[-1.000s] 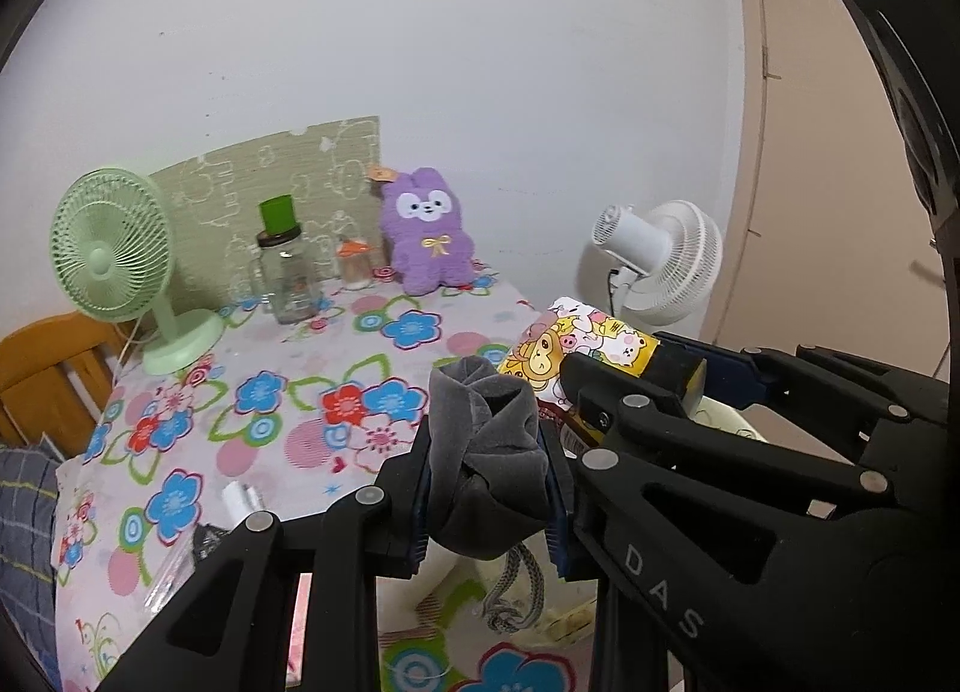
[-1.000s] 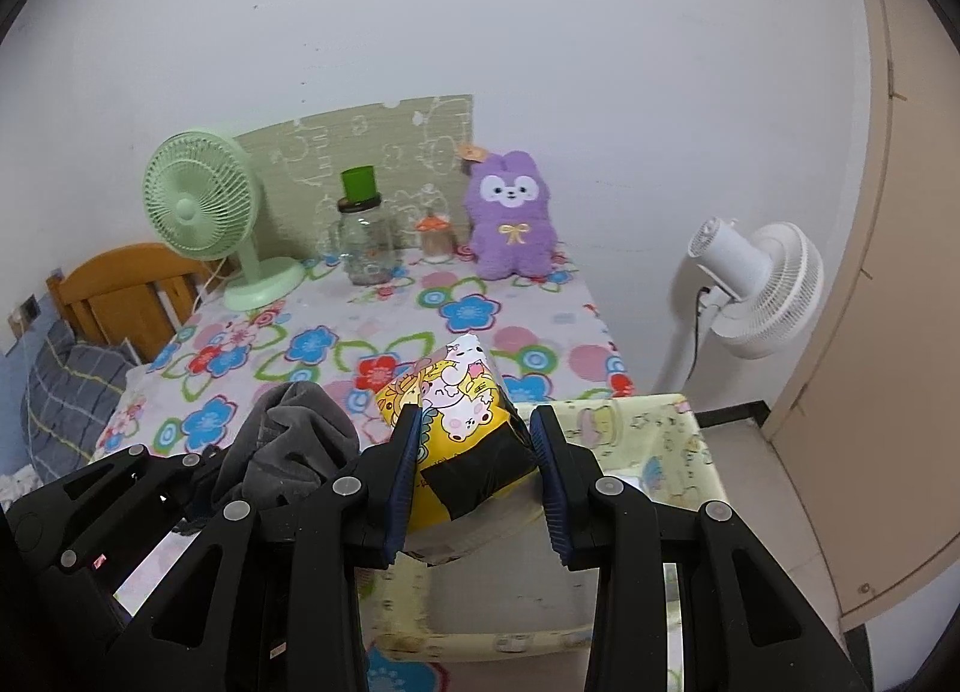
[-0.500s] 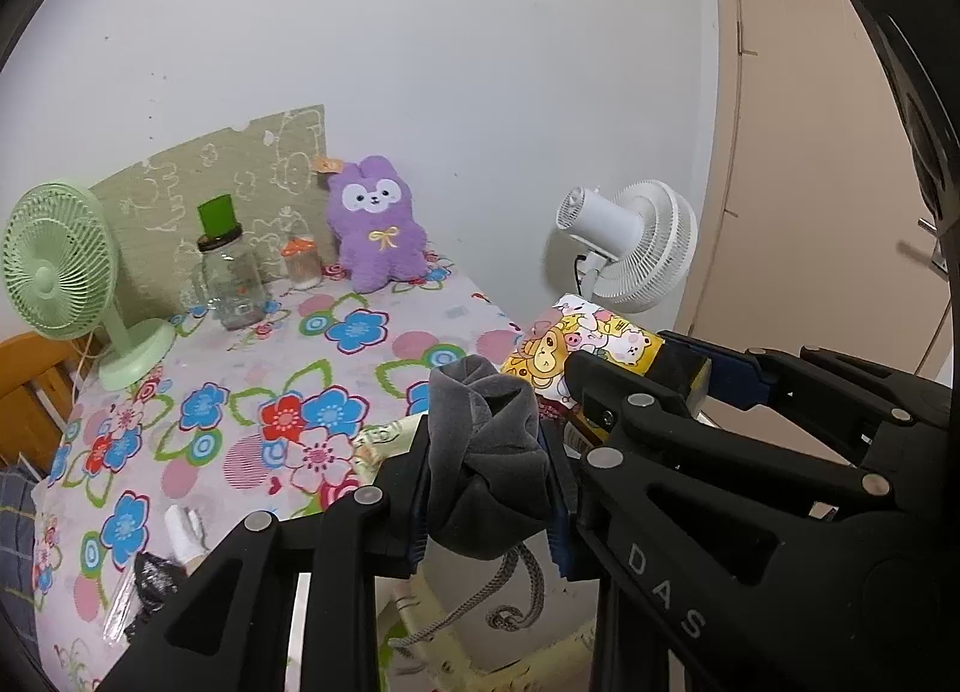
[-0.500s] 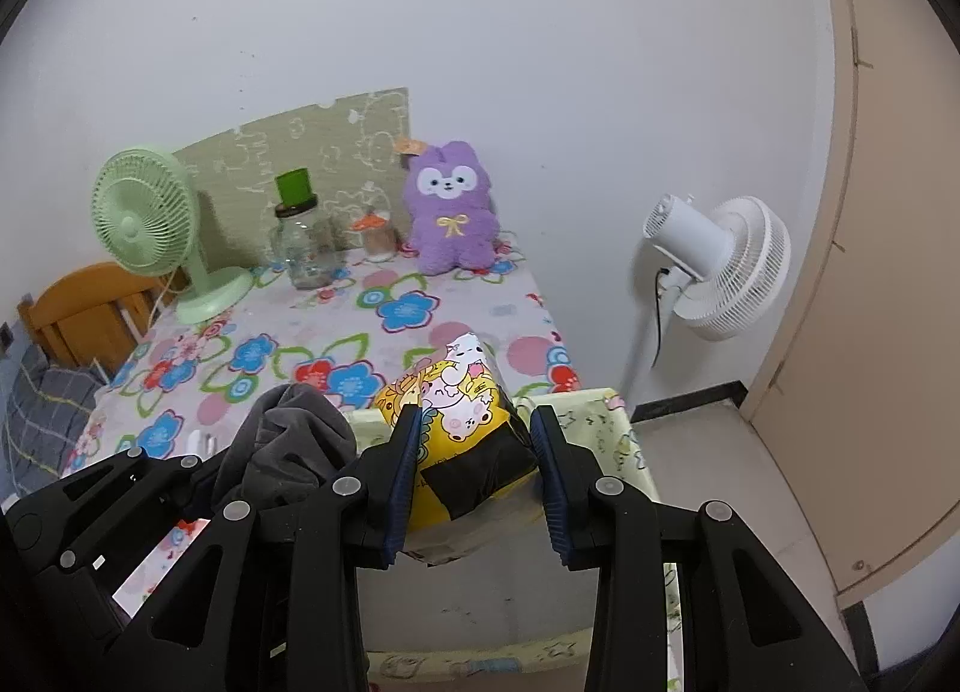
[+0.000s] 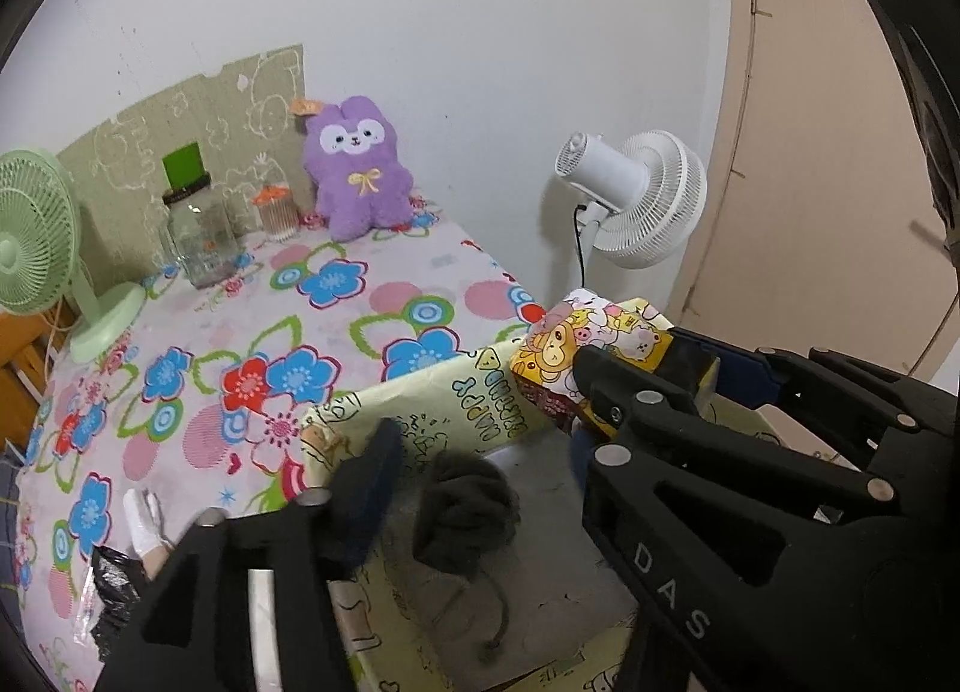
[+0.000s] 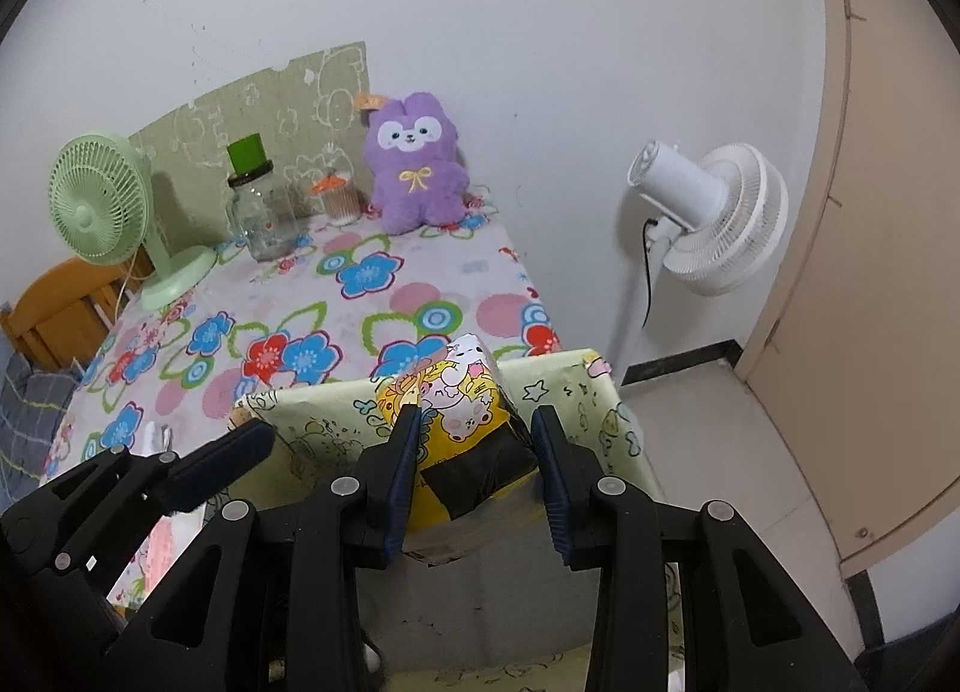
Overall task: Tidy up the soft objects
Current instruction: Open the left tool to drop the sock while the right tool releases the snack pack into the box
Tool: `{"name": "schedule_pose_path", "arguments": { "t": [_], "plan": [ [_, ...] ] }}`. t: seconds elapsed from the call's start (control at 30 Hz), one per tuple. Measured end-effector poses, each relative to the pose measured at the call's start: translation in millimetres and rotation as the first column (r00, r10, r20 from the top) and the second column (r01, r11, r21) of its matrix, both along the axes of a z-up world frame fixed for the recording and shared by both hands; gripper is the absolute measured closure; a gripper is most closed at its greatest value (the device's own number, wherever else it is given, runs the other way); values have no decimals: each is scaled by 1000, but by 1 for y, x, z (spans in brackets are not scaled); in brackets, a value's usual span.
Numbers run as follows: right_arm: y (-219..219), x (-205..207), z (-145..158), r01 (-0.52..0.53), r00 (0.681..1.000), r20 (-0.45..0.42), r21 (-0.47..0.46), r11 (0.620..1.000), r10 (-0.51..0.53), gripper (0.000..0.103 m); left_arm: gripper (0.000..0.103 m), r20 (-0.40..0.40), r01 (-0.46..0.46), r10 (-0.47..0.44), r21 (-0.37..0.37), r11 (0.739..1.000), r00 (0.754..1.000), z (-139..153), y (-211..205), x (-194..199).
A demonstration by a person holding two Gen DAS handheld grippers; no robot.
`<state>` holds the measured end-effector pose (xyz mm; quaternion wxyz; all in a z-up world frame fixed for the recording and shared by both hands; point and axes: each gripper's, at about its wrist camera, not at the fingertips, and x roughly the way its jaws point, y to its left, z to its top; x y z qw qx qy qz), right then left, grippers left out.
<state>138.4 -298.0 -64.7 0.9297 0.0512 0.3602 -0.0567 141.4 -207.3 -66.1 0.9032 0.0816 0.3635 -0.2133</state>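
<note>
My left gripper (image 5: pixel 480 470) is open above a pale yellow cartoon-print box (image 5: pixel 480 398). A dark grey cloth bundle (image 5: pixel 465 518) with a cord sits loose between the jaws, down in the box. My right gripper (image 6: pixel 474 452) has its jaws parted around a yellow cartoon-print soft pack (image 6: pixel 459 416); the left pad touches it and a gap shows on the right. The pack also shows in the left wrist view (image 5: pixel 591 344), over the box's (image 6: pixel 312 422) far right part. The left gripper's finger (image 6: pixel 216 461) shows at the left of the right wrist view.
The box stands beside a table with a flowered cloth (image 5: pixel 240 344). On it are a purple plush (image 5: pixel 357 170), a glass jar with a green lid (image 5: pixel 198 230), a small orange-capped jar (image 5: pixel 277 212) and a green fan (image 5: pixel 42 248). A white fan (image 5: pixel 636 200) stands by the wall.
My left gripper has opened and let go of the grey cloth, which has dropped into the box. My right gripper's jaws have widened around the pack. Both grippers moved over the box.
</note>
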Motion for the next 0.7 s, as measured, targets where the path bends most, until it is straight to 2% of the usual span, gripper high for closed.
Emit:
{"name": "schedule_pose_path", "arguments": {
  "t": [0.2,0.37,0.47,0.7],
  "plan": [
    [-2,3,-3,9,1000,-9,0,1000,-9,57,24,-2,-20,20,22,1000,1000,-2,-2,3],
    [0,-1,0,12,1000,15,-24,1000,-11,25,14,5,-31,31,15,999,999,-1,0,2],
    [4,-6,4,18,999,30,-40,999,-17,19,14,8,-33,33,8,999,999,2,4,0],
    [14,-21,14,41,998,59,-45,998,-38,15,14,43,-38,37,13,999,998,11,13,-12]
  ]
}}
